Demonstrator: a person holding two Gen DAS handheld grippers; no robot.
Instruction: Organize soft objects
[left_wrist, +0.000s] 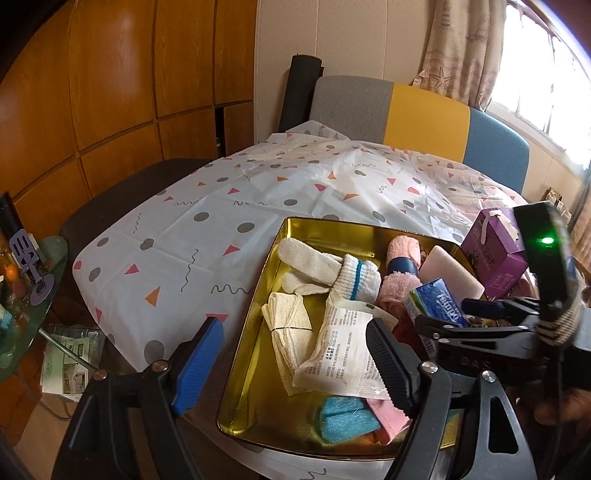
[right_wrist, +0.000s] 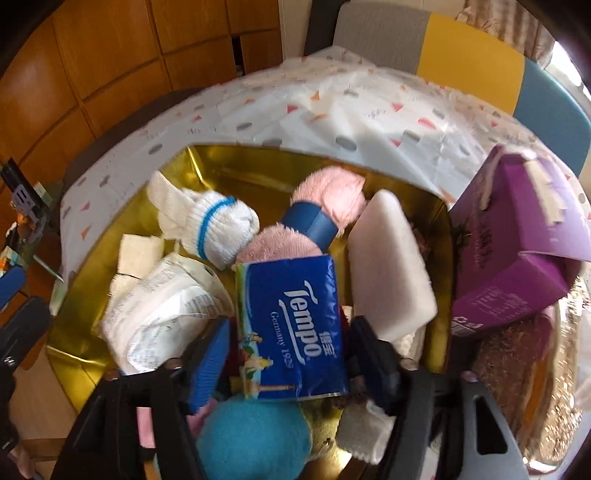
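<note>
- The right gripper (right_wrist: 290, 363) has its fingers clamped on the Tempo tissue pack (right_wrist: 291, 328), held over the gold tin (right_wrist: 258, 162), whose rim runs from 9 to 3 o'clock.
- The left gripper (left_wrist: 295, 365) hangs with its fingers apart over the tin's near left corner, holding nothing.
- Risk, as I judge it: the slick pack could slip sideways, or catch the white sponge (right_wrist: 388, 258) at 2 o'clock and tip it out.
- Readable: "Tempo", "Germany 1929". The white sachet (right_wrist: 162, 314) at 9 o'clock carries small print, illegible.
</note>
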